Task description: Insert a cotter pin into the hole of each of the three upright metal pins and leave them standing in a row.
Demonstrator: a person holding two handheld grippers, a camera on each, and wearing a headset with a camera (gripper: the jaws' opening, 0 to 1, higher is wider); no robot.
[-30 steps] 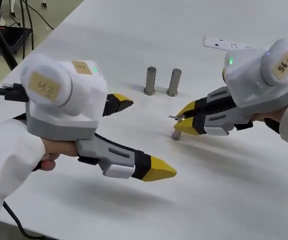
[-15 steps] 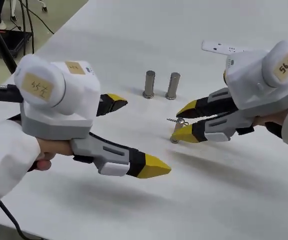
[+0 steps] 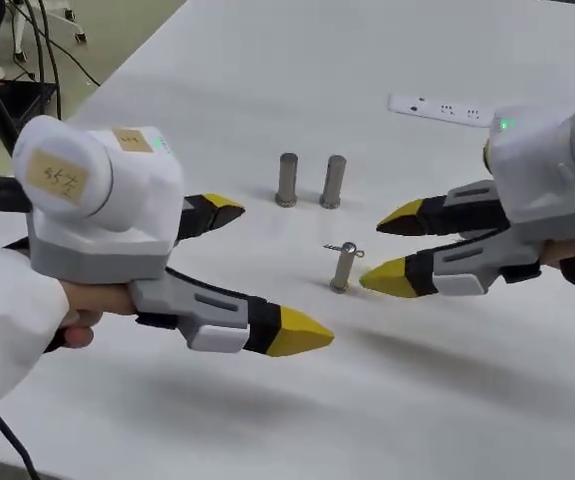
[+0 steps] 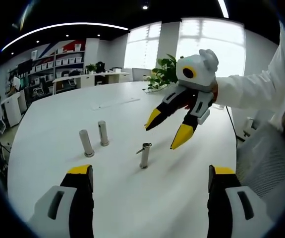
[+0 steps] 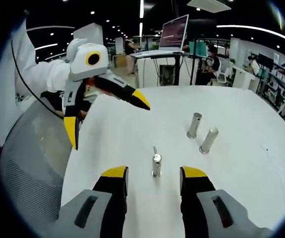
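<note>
Far ahead of the left gripper (image 4: 150, 172), tall bright windows (image 4: 209, 44) stood behind a leafy green potted plant (image 4: 163, 74). Beyond the right gripper (image 5: 154, 172), a lit computer monitor (image 5: 173, 32) sat on a white desk (image 5: 154, 64).
</note>
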